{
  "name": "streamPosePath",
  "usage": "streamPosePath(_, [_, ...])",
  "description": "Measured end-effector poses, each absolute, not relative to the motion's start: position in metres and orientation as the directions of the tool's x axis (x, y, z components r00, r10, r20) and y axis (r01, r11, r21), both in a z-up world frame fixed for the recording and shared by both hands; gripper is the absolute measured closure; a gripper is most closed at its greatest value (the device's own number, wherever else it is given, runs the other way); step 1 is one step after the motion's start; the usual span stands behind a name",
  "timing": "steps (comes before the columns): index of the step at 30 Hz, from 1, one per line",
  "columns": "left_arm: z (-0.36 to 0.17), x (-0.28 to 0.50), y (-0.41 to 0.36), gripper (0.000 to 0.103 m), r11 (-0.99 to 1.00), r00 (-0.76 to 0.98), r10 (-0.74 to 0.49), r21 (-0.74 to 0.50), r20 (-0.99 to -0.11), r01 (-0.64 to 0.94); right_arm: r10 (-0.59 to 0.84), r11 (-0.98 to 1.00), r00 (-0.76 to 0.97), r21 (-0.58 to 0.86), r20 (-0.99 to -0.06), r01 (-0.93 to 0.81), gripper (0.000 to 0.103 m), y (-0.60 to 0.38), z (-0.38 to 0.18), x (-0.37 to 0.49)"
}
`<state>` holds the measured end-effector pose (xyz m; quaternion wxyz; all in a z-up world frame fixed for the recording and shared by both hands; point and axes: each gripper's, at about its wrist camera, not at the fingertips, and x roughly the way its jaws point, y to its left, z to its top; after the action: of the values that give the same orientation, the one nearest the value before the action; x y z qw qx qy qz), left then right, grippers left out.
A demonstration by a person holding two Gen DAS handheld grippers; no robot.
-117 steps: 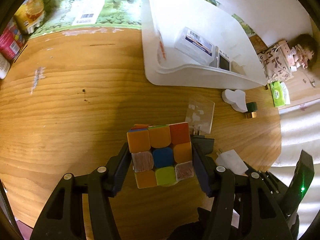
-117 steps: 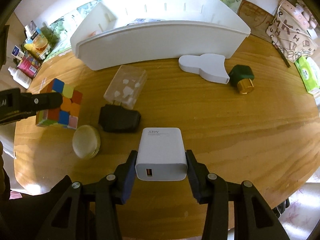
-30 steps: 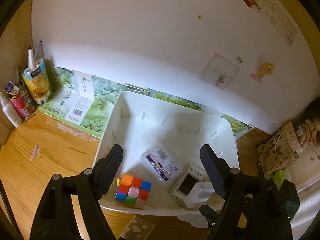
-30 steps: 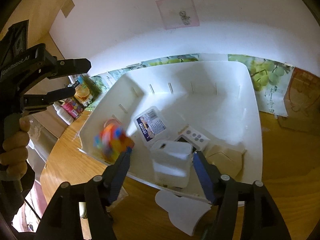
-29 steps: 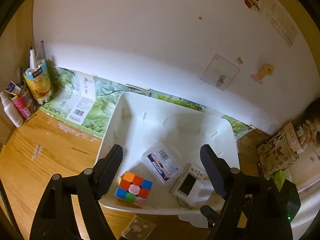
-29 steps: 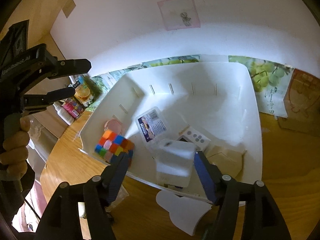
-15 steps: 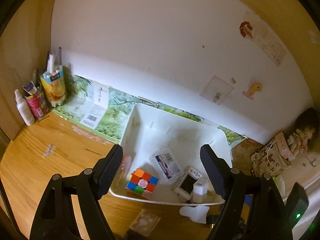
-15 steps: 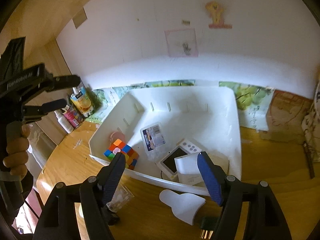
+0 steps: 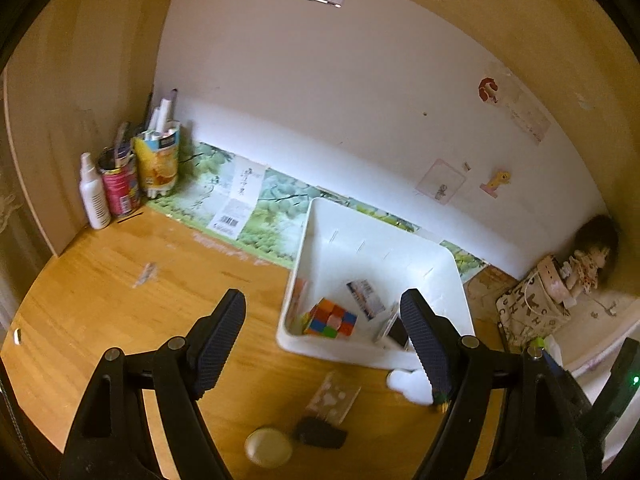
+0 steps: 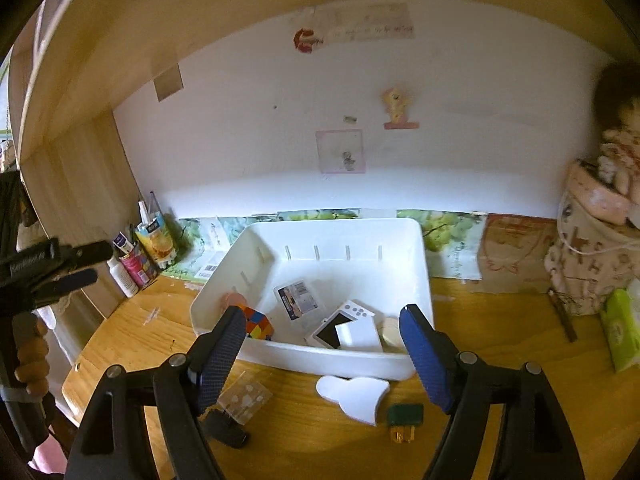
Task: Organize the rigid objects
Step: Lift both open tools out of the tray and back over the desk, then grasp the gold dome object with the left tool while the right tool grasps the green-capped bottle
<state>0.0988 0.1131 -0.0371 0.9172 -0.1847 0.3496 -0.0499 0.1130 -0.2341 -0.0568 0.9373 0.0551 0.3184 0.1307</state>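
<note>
- Presently, both sets of jaws are spread wide and hold nothing: left gripper [image 9: 323, 338], right gripper [image 10: 322, 342], each raised well above the desk [image 9: 120, 280].
- Changed since a few seconds ago: the puzzle cube [image 9: 330, 318] that my left jaws pinched now lies in the white bin [image 10: 320, 360], at the bin's 8 o'clock corner; the white charger [image 10: 358, 336] that my right jaws carried lies near the bin's 5 o'clock, leaning on the small screen device [image 10: 326, 334].
- Also in the bin: a flat labelled case [image 10: 298, 294] near the centre, a pinkish round thing [image 10: 232, 300] beside the cube, and a tan piece [image 10: 392, 332] at the right, too small to identify.
- Left on the desk, in front of the bin at 6 o'clock in the right wrist view: a white flat shape [image 10: 354, 396], a green-and-gold cap [image 10: 406, 420], a clear plastic box [image 10: 244, 398], a black adapter [image 10: 224, 426]; the left wrist view adds a round pale disc [image 9: 268, 448].
- Judgement: two items are filed and five loose ones remain, so the sort looks partway done; the next pickups are likely these, nearest ones first.
</note>
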Motion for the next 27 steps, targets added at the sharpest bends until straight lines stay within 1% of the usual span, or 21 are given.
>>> streamPosePath(6, [-0.046,0.070,0.129,0.021,0.934,0.749,-0.219,-0.357,-0.625,-0.025,0.241,0.970,0.791,0.156,-0.562,-0.185,0.023,-0.227,-0.053,0.075])
streamPosePath(15, [-0.070,0.047,0.134,0.021,0.931,0.686,-0.267,-0.364,-0.677,0.003,0.143,0.990,0.821,0.072,-0.553,-0.124,0.023,-0.210,-0.061,0.021])
streamPosePath(20, [-0.086,0.042,0.127,0.021,0.948,0.626,-0.276,-0.314,-0.729,0.053,0.100,0.995,0.816,0.058,-0.570,-0.081,0.023,-0.204,-0.073,-0.002])
streamPosePath(27, [-0.120,0.041,0.118,0.021,0.964,0.507,-0.247,-0.260,-0.826,0.046,0.059,0.998,0.785,0.013,-0.616,-0.065,0.023,-0.200,-0.092,-0.020])
